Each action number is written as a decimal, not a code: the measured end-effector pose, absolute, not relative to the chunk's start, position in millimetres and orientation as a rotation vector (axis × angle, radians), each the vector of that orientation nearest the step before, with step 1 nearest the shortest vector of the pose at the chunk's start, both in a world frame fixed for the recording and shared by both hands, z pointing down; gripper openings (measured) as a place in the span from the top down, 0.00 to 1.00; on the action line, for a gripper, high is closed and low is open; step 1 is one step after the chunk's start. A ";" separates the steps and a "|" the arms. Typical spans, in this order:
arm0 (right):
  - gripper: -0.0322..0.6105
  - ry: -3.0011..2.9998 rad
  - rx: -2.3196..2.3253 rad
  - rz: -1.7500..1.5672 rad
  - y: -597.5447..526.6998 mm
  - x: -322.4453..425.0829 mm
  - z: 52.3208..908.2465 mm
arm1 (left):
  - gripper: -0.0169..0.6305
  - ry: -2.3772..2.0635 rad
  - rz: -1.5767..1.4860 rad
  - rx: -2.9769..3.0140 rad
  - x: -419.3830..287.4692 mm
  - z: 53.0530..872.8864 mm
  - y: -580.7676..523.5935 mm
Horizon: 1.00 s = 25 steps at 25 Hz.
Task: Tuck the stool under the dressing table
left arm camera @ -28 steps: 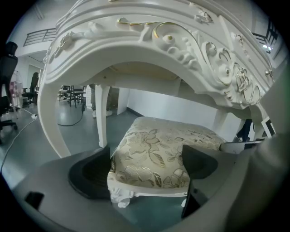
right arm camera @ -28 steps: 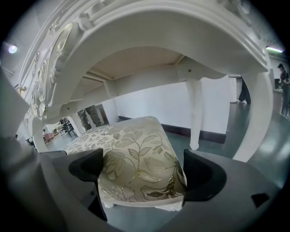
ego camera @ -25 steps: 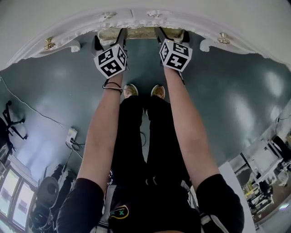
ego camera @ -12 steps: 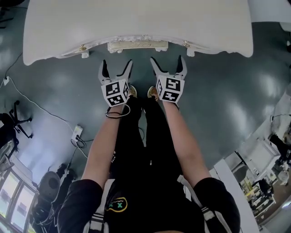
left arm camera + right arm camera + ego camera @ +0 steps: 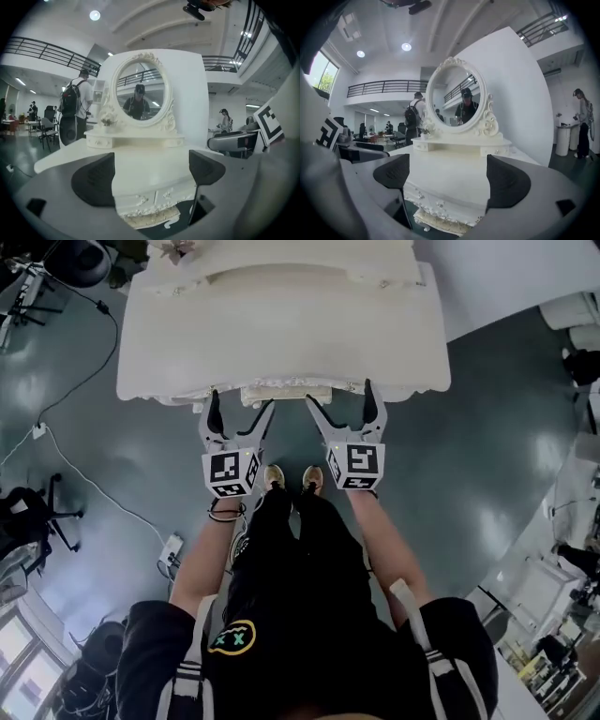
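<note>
Left claw (image 5: 242,404) and right claw (image 5: 341,397) wide open, holding nothing. Pointed at white dressing table (image 5: 281,334), stool (image 5: 286,396) tucked under it. Black-and-white square marks on cubes (image 5: 232,472).

the dressing table (image 5: 281,334) stands at 12 o'clock from the person's shoes (image 5: 273,476). the stool (image 5: 286,395) sits under its front edge, with only the near rim showing. the mirror (image 5: 139,93) rises at the table's back, above a low drawer shelf (image 5: 136,139). the left gripper (image 5: 241,411) at 11 o'clock and the right gripper (image 5: 342,404) at 1 o'clock hang before that edge, either side of the stool. on the floor (image 5: 487,446), a power strip (image 5: 172,547) lies at 8 o'clock and an office chair (image 5: 28,512) at 9.
</note>
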State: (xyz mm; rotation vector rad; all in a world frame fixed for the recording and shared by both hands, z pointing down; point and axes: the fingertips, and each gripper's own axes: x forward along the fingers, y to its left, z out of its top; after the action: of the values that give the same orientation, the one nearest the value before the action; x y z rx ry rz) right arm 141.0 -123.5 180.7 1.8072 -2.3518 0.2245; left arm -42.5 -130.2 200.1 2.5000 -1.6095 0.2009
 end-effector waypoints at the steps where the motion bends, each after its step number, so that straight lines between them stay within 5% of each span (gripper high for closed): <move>1: 0.12 -2.370 1.801 0.196 -124.5 138.7 157.5 | 0.18 -1.603 0.179 2.520 -43.4 176.0 -132.7; 11: 0.13 -2.506 1.774 -0.121 -116.8 112.5 -10.4 | 0.18 -1.596 -0.034 2.735 -40.6 5.8 -126.0; 25: 0.23 -2.552 1.724 -0.265 -120.8 103.1 -52.3 | 0.18 -1.570 -0.050 2.836 -42.5 -32.6 -129.5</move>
State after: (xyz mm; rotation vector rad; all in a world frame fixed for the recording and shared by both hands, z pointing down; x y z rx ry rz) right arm 103.1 -120.8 -52.3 1.7244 -2.5519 -0.2651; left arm -42.5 -129.5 -32.6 2.8359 -1.5700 -0.0500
